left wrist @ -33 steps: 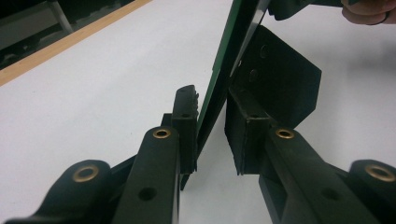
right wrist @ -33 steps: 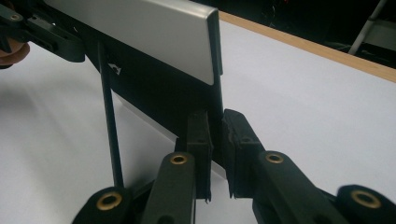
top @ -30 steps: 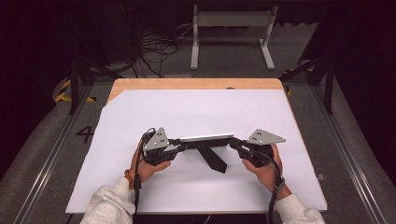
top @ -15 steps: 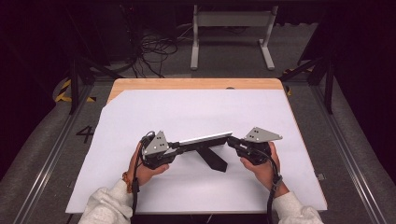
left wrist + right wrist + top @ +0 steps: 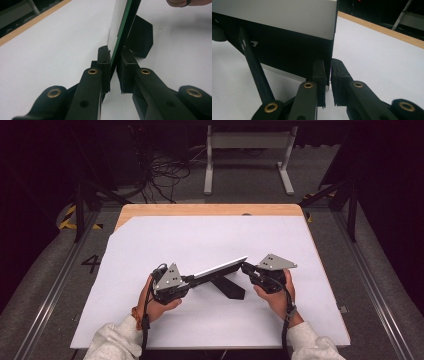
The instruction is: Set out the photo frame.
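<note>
The left claw [image 5: 187,280], whose jaws have just been closing, clamps the left end of a thin panel [image 5: 220,268]. The panel's long axis runs left to right above the desk [image 5: 210,237], rising slightly rightward, over a black stand [image 5: 231,289]. The right claw [image 5: 246,268] clamps its right end.

A lab-like recording room: white-covered table [image 5: 210,240], tangled floor cables [image 5: 165,175], floor rails [image 5: 50,290], dark surroundings.

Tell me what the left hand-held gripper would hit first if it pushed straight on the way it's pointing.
The left hand-held gripper has just been closing on the thin panel between its jaws, so it meets that first. Beyond lie the panel's black stand and, probably, the right hand-held gripper.
</note>
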`<control>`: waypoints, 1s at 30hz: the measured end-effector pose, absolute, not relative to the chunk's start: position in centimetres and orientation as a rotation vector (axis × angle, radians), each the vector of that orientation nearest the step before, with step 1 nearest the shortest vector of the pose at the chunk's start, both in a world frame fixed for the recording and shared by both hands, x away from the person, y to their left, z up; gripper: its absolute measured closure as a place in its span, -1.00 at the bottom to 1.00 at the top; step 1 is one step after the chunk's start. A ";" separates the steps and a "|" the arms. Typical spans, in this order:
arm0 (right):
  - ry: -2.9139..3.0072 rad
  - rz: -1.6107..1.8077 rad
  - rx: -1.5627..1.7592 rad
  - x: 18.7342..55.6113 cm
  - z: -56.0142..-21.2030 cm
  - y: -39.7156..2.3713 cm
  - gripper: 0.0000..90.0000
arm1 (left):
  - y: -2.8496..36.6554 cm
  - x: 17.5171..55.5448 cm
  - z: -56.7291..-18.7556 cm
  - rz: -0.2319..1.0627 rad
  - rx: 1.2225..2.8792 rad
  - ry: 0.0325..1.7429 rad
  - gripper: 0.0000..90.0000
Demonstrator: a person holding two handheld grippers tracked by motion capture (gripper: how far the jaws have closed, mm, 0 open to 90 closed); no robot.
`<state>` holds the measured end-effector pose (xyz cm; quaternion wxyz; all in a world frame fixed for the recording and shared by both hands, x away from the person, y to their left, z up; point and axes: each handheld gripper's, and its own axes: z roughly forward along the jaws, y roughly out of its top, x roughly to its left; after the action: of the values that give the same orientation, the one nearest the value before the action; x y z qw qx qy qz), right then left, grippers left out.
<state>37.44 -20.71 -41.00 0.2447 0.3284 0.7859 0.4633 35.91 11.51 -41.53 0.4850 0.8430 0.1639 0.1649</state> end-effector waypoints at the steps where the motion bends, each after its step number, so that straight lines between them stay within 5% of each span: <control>1: 2.145 1.266 0.898 37.5 -41.0 -20.7 0.84 | 11.5 35.9 -41.5 0.398 2.054 0.398 0.82; 12: 2.129 1.246 0.896 36.9 -40.9 -20.7 0.88 | 11.8 35.1 -41.3 0.411 2.056 0.391 0.70; 15: 2.120 1.267 0.886 36.5 -40.5 -21.0 1.00 | 12.0 34.9 -41.1 0.424 2.048 0.391 0.72; 30: 2.132 1.250 0.836 36.5 -40.4 -19.2 1.00 | 12.1 34.3 -40.6 0.457 2.043 0.358 0.80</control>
<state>36.50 -19.16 -40.40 0.2633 0.3090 0.7884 0.4622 34.33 12.07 -40.62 0.4873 0.8399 0.1471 0.1881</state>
